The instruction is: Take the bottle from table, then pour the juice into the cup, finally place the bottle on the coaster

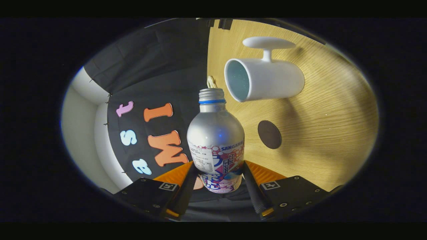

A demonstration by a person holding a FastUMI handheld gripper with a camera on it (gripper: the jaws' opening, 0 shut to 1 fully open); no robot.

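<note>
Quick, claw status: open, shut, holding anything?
Claw: shut on the bottle, both fingers pressing its labelled lower body; bottle tilted with its open neck toward the cup.

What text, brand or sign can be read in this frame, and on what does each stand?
"SANGARIA": on the label of the silver bottle, which the gripper clamps between both fingers.
Fine print panel and large coloured characters lower on that label: too small or cut off to read.
Square black-and-white markers on the finger mounts: patterns, not words.
White cup, dark round coaster, wooden table: no text.
</note>
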